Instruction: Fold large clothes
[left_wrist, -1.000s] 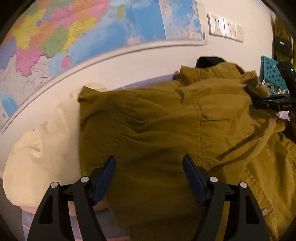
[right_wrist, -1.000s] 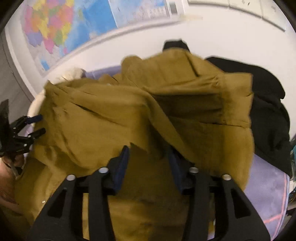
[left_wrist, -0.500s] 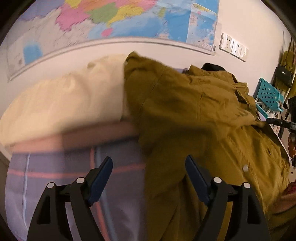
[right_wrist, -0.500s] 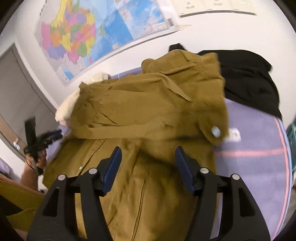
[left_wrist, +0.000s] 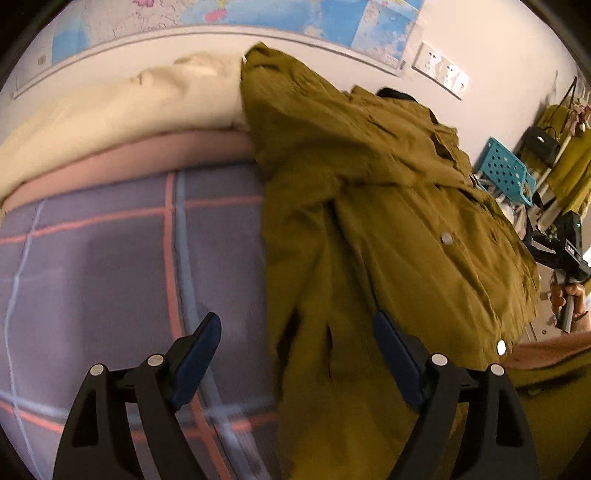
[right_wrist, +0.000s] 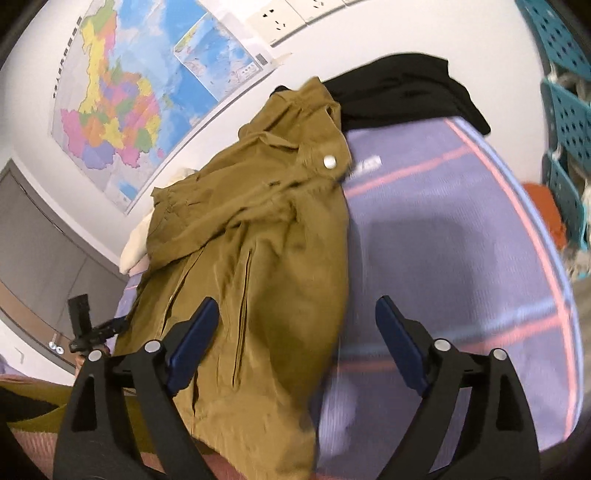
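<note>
An olive jacket (left_wrist: 369, 206) with white snap buttons lies in a long heap on a purple plaid bedsheet (left_wrist: 92, 258). My left gripper (left_wrist: 295, 325) hovers over the jacket's left edge, its jaws opening wide and its pads touching no cloth. In the right wrist view the jacket (right_wrist: 258, 240) runs away toward the wall. My right gripper (right_wrist: 297, 306) hangs over its right edge, jaws also opening, nothing pinched. Each gripper shows in the other's view: the right gripper (left_wrist: 561, 243) held by a hand (left_wrist: 565, 291), the left gripper (right_wrist: 85, 325) at the far left.
Cream bedding (left_wrist: 129, 107) is piled at the head of the bed beside the jacket. A black garment (right_wrist: 399, 88) lies against the wall by the collar. Teal perforated crates (right_wrist: 565, 92) stand right of the bed. A wall map (right_wrist: 122, 96) hangs behind.
Both grippers have drawn apart sideways, off the middle of the jacket to its two edges. The right jaws have widened a lot, the left a little. The jacket has settled on the sheet.
</note>
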